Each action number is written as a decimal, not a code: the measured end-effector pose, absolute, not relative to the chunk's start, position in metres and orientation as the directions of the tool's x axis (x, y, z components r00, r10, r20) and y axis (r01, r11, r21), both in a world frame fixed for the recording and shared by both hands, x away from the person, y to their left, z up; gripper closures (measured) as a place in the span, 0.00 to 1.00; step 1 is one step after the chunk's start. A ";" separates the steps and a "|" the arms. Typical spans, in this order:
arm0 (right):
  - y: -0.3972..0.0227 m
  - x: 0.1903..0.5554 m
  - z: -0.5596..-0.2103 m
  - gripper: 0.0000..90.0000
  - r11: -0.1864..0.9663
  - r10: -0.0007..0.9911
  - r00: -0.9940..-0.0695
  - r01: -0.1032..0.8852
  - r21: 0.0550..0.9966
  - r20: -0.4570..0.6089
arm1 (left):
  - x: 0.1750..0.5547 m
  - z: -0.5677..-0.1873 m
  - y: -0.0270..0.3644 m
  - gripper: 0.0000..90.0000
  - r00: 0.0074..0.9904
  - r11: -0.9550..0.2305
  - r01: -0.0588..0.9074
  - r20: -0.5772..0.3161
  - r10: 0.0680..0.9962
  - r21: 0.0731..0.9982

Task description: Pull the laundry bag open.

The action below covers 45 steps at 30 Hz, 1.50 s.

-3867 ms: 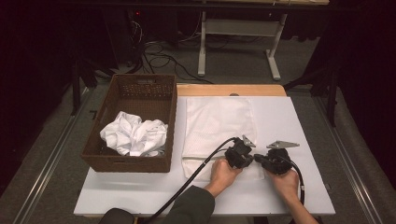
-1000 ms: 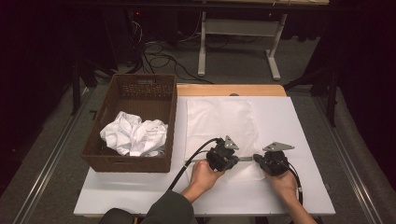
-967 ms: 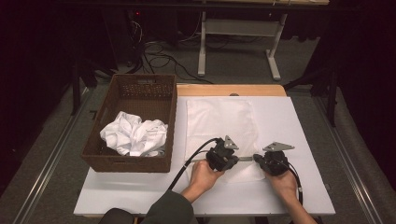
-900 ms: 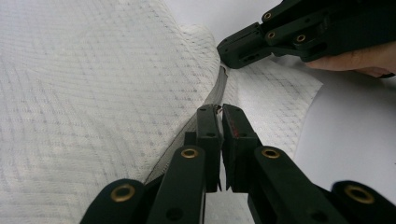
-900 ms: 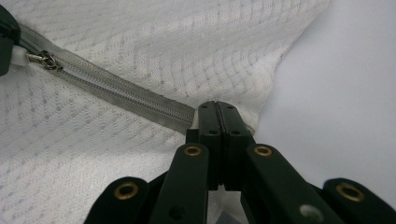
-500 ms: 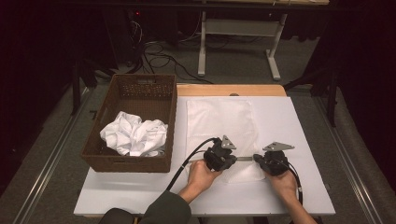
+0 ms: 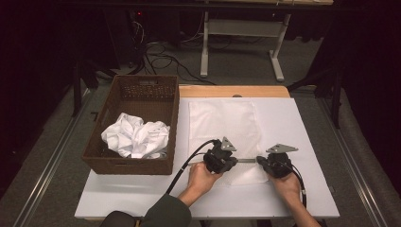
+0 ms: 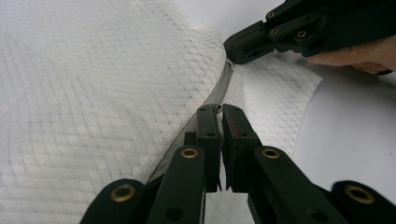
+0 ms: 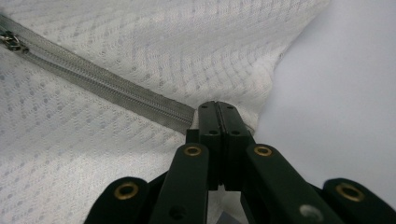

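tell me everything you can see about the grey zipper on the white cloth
The grey zipper runs as a straight band across the white mesh-textured cloth lying flat on the table. Its teeth look closed along the visible stretch. A small metal pull sits at the left gripper, whose jaws pinch it. The right gripper clamps the zipper's far end by the cloth's edge.

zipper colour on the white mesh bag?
Grey, both tape and teeth; the zipper shows best in the right gripper view.

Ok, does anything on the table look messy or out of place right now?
Nothing looks damaged or spilled. The white mesh bag lies flat on the table, each hand-held gripper shut on its grey zipper. The one untidy thing is the crumpled white cloth bunched in the wicker basket.
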State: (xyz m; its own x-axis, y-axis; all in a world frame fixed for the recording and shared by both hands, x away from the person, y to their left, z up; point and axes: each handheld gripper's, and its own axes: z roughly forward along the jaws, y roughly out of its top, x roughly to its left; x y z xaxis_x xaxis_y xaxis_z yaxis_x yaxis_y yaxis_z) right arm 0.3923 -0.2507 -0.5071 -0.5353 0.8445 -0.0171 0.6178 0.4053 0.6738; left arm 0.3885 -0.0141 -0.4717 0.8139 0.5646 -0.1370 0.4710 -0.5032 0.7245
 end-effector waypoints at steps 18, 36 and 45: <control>-0.251 0.392 -0.507 1.00 0.408 0.843 -0.538 0.614 0.676 -0.020 | 0.385 -0.470 -0.003 0.96 0.807 -0.492 0.472 -0.134 0.575 0.732; -0.250 0.392 -0.508 1.00 0.413 0.842 -0.538 0.609 0.677 -0.029 | 0.383 -0.469 0.003 0.96 0.801 -0.482 0.472 -0.130 0.585 0.738; -0.250 0.391 -0.508 1.00 0.414 0.843 -0.537 0.609 0.677 -0.033 | 0.382 -0.469 0.006 0.96 0.803 -0.486 0.471 -0.130 0.581 0.736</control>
State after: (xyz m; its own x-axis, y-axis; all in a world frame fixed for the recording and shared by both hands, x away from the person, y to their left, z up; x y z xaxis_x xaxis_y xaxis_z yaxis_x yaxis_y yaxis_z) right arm 0.3913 -0.2501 -0.5076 -0.5369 0.8430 -0.0332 0.6087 0.4144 0.6765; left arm 0.3818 0.0065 -0.4690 0.8031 0.5814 -0.1304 0.4712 -0.4859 0.7361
